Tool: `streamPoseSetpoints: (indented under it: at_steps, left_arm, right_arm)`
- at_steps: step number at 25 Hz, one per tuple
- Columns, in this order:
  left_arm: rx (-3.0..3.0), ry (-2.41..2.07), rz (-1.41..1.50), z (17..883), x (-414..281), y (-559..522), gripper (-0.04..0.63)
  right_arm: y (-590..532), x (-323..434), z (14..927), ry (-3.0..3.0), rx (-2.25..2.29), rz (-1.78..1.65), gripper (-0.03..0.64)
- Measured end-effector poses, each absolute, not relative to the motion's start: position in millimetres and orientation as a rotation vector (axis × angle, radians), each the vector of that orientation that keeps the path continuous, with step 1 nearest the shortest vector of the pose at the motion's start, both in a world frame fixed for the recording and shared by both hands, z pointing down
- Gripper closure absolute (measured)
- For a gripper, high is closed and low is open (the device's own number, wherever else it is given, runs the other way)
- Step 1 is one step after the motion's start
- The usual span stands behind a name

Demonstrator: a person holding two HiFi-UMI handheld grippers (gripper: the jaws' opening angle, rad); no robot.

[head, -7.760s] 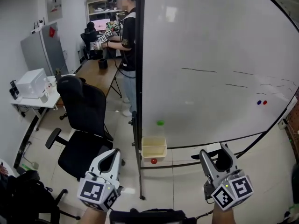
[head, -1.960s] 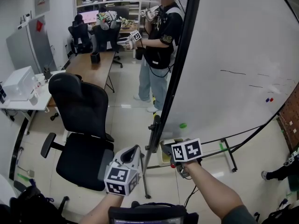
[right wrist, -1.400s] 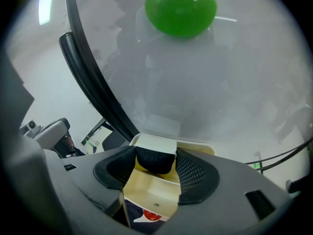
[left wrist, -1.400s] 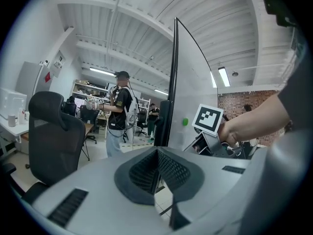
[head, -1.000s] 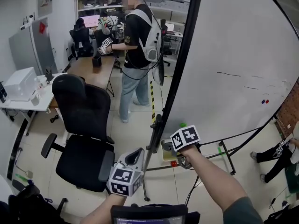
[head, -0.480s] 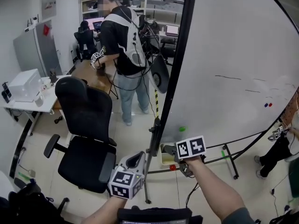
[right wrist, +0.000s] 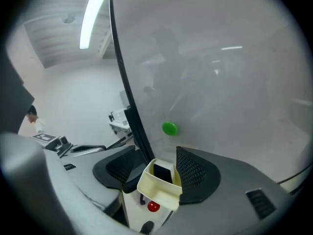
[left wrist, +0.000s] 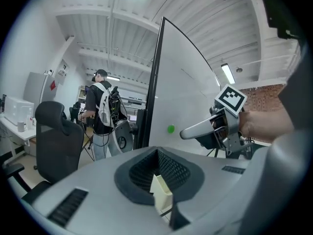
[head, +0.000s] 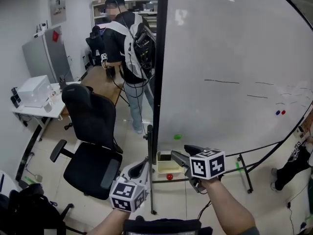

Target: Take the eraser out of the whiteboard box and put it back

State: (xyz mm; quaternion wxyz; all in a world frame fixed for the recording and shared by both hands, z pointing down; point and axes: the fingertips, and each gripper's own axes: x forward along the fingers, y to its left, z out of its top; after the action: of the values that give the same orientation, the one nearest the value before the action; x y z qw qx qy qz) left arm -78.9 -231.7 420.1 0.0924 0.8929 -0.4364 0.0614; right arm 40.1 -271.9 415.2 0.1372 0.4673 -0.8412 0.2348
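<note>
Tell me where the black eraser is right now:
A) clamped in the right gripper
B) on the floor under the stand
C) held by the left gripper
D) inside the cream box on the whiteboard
D: the right gripper view shows the eraser sitting in the cream box, while the right gripper has its jaws apart and pinches nothing.

Cream box [right wrist: 155, 191], black eraser [right wrist: 163, 172]

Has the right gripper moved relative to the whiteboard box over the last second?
Yes. The right gripper has risen and drawn back from the whiteboard box; its open jaws now stand above the rim, and the eraser lies inside.
</note>
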Motion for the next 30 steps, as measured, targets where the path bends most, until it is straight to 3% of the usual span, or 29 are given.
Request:
streamPoseSetpoints:
  at_steps: [5, 6, 9, 12, 23, 30]
  left_arm:
    - [2.706, -1.367, 0.158, 389, -46, -205, 0.568]
    - [2.706, -1.386, 0.15, 385, -42, -201, 0.568]
    - [2.696, -1.437, 0.111, 371, -28, -187, 0.568]
    - [2.693, -1.48, 0.105, 365, -13, -171, 0.567]
    - [2.684, -1.537, 0.102, 343, 19, -116, 0.567]
    - [2.739, -1.488, 0.104, 326, -3, -104, 0.568]
  right_arm:
    - [-219, 71, 364, -2.664, 1.241, 0.487, 0.35]
    - [-208, 79, 356, -2.706, 1.226, 0.442, 0.399]
    - [-181, 113, 331, -2.781, 1.268, 0.262, 0.466]
    - [-157, 150, 313, -2.799, 1.364, 0.136, 0.594]
    - [-107, 222, 291, -2.844, 1.482, -0.046, 0.598]
    - [-92, 215, 288, -2.849, 1.587, 0.045, 0.598]
